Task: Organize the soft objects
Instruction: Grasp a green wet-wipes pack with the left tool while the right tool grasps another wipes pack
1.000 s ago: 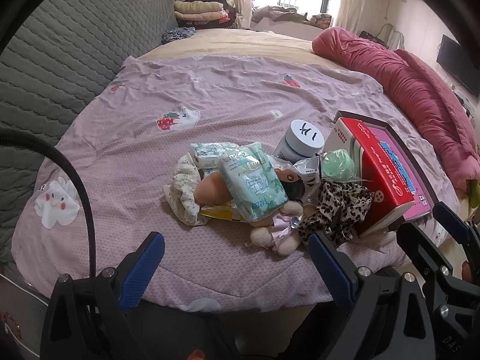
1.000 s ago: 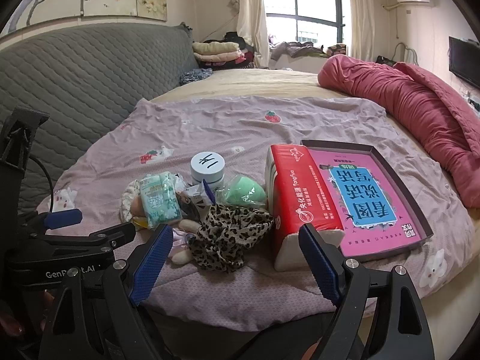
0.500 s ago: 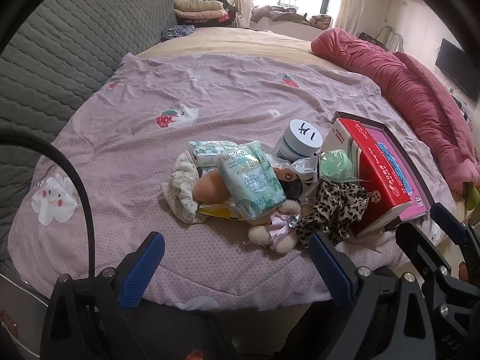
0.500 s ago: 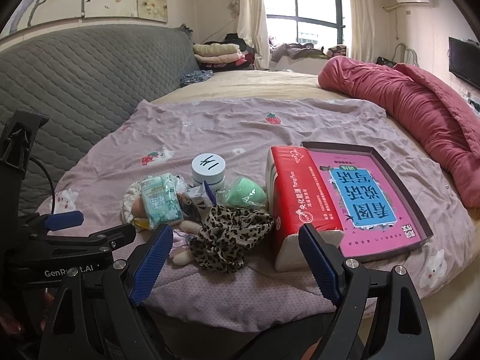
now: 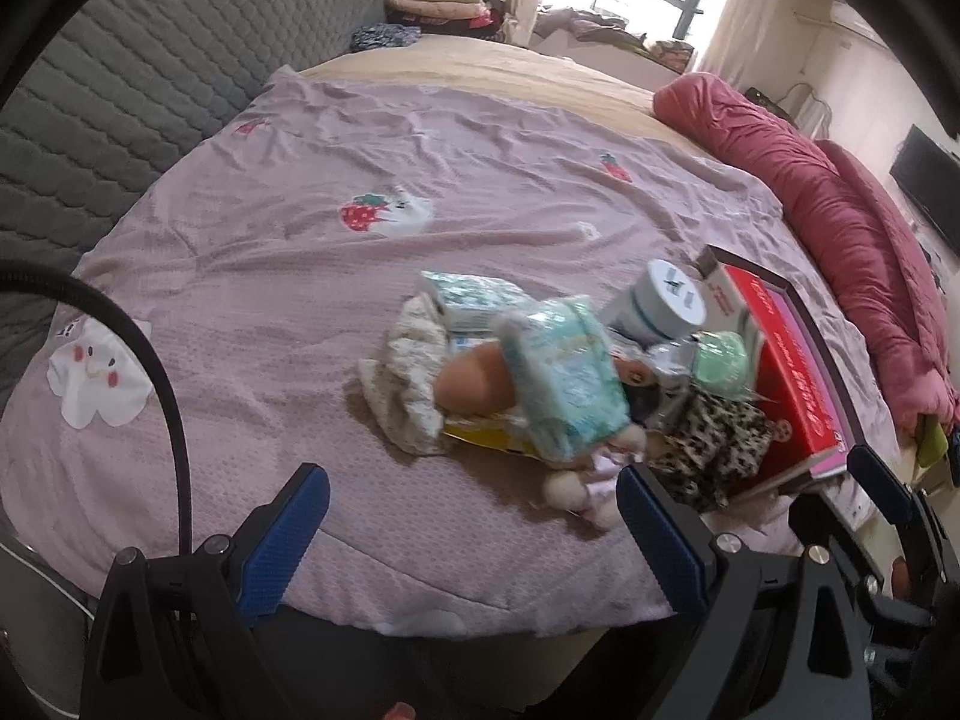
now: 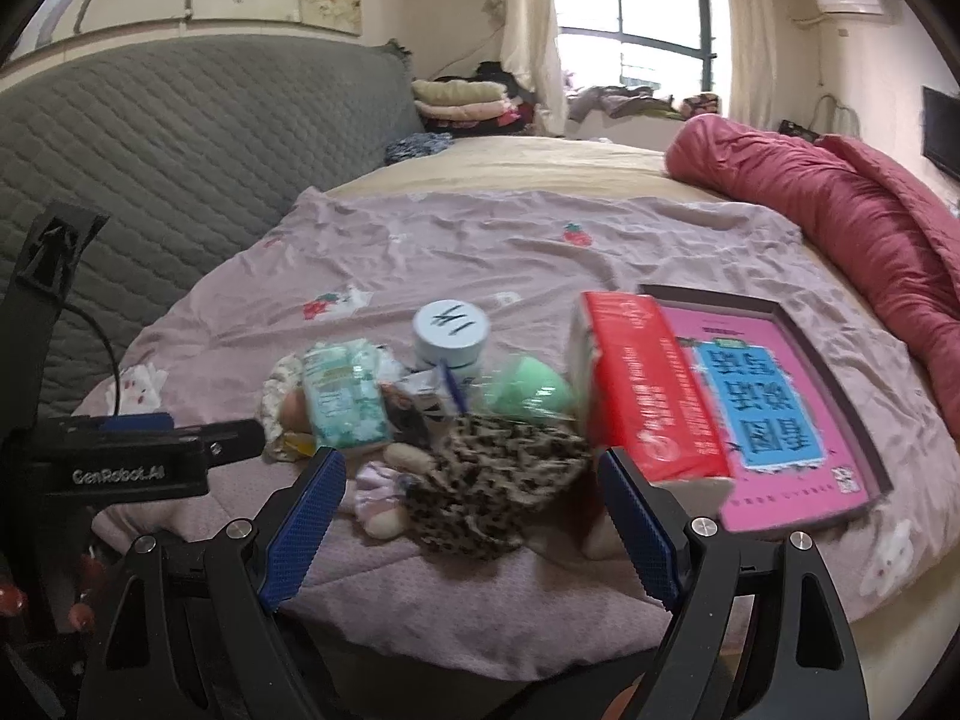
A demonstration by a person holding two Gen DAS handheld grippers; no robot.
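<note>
Left gripper [image 5: 471, 531] and right gripper [image 6: 471, 507], both spread and empty, before the leopard-print cloth [image 6: 492, 483] (heaped with a tissue pack [image 5: 567, 393]), left of the red box [image 6: 645, 399].

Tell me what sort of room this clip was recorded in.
A lived-in bedroom, most likely: the work surface is a bed under a lilac strawberry-print sheet, backed by a grey quilted headboard, with a rolled pink duvet along one side and folded bedding by the window.
</note>
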